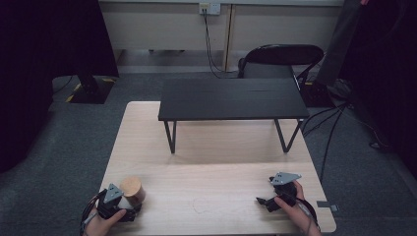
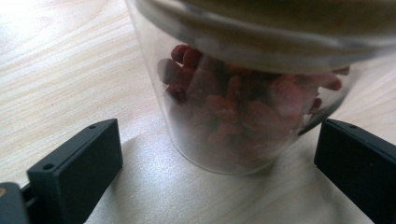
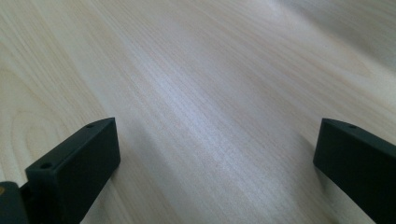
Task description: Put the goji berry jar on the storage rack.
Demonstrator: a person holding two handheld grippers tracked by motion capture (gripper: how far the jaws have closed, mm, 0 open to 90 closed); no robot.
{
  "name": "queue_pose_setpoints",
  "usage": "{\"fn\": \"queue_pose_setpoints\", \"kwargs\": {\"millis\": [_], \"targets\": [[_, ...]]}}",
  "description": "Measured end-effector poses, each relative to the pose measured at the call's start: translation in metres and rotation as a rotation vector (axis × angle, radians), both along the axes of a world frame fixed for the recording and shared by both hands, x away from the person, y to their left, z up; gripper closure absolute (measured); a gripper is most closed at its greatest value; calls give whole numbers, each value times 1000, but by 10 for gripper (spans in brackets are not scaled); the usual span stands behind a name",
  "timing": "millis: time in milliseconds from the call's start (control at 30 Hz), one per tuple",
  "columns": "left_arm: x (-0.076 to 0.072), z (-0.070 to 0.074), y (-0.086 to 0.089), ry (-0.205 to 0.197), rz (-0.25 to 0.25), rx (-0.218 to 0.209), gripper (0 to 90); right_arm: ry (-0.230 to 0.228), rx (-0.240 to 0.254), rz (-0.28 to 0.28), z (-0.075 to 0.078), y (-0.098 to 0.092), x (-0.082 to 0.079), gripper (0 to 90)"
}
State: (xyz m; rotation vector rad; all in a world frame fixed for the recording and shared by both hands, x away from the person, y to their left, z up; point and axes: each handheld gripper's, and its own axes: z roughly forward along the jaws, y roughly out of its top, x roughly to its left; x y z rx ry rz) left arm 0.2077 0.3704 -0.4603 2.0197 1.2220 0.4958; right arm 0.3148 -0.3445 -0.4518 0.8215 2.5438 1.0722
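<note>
Glass jar [image 2: 243,107] with a wooden lid, filled with red dried fruit, stands on the pale worktop [image 1: 216,196] at its near left corner. Left tongs [image 2: 219,154] are spread wide, flanking the jar without contact. Right tongs [image 3: 217,158] are spread wide over bare wood.

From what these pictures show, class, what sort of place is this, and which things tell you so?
Probably a lab or test room set up for recording: a plain wooden table on grey carpet, dark curtains at the sides, and cables trailing across the floor.
</note>
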Motion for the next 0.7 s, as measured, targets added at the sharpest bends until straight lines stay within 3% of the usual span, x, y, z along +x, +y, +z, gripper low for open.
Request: {"fn": "queue_pose_setpoints", "kwargs": {"millis": [700], "targets": [[8, 5, -8, -41, 5, -17, 31, 0, 0, 0, 0, 0, 0, 0]]}}
